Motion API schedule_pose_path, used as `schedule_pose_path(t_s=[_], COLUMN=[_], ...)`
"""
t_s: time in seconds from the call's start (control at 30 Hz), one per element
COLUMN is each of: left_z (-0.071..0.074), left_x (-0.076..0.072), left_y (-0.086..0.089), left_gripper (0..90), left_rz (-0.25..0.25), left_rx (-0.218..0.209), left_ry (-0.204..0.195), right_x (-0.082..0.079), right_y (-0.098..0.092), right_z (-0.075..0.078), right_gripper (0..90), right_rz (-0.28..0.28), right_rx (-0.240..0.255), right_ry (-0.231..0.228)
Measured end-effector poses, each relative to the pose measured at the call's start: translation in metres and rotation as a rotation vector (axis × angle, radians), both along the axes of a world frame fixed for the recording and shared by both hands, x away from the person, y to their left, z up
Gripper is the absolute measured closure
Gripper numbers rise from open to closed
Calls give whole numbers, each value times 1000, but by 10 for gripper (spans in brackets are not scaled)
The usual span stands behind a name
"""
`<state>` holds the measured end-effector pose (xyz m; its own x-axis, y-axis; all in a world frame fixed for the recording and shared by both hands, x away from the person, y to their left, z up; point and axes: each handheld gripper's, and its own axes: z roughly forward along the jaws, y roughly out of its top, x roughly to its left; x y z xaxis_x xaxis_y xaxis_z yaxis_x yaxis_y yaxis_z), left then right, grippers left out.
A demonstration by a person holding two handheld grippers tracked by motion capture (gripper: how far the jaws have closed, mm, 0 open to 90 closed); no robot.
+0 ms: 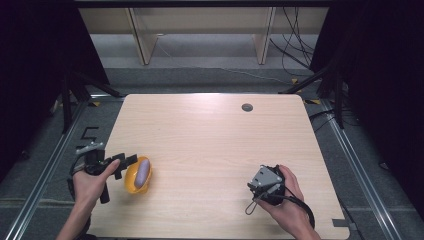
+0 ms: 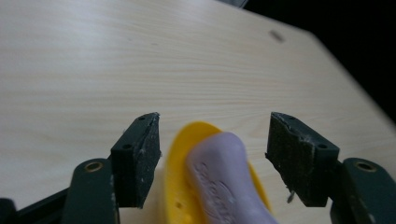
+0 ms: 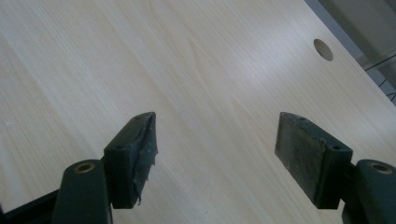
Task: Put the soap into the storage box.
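Where the wooden table (image 1: 210, 150) nears its left edge, a yellow dish (image 1: 134, 179) holding a pale purple soap bar (image 1: 142, 172), lying lengthwise inside. Left gripper (image 2: 212, 140) spread wide, jaws on either side of dish and soap, touching neither. Right gripper (image 3: 215, 144) also wide apart, over bare wood, well away from the dish. Far across, a round hole (image 3: 323, 49) in the tabletop.

Table (image 1: 210, 145) pale blond wood, fine straight grain; small dark grey round hole cover (image 1: 247, 107) near far edge; dish (image 1: 131, 176) bright yellow; bar (image 1: 142, 172) in dish pale lilac, embossed script on top; left tool (image 2: 215, 156) black jaws, brass-coloured rivets; right tool (image 3: 215, 158) same black, grey plate on top; floor (image 1: 360, 150) dark grey.
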<state>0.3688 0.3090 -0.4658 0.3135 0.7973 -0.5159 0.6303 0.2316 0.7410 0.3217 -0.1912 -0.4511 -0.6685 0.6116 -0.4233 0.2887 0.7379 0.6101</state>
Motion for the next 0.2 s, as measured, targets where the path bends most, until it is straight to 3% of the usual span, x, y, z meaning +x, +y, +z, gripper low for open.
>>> schedule_pose_path(t_s=[0.03,0.07,0.17,0.2], left_z=[-5,-8,-15,-15], left_x=[-5,-11,-23,-25], left_y=[4,8,10,11], left_gripper=[341,342,351,350], left_rz=[0,6,47,41], left_rx=[-37,-16,-32,-18], left_ry=[-2,12,-26,-32], right_x=[1,2,2,2], right_y=[-1,-3,-6,-6], right_z=[0,0,0,0], right_gripper=[304,306,314,316], right_rz=[-4,5,-5,-22], right_rx=[12,17,23,37], right_ry=[1,0,4,10])
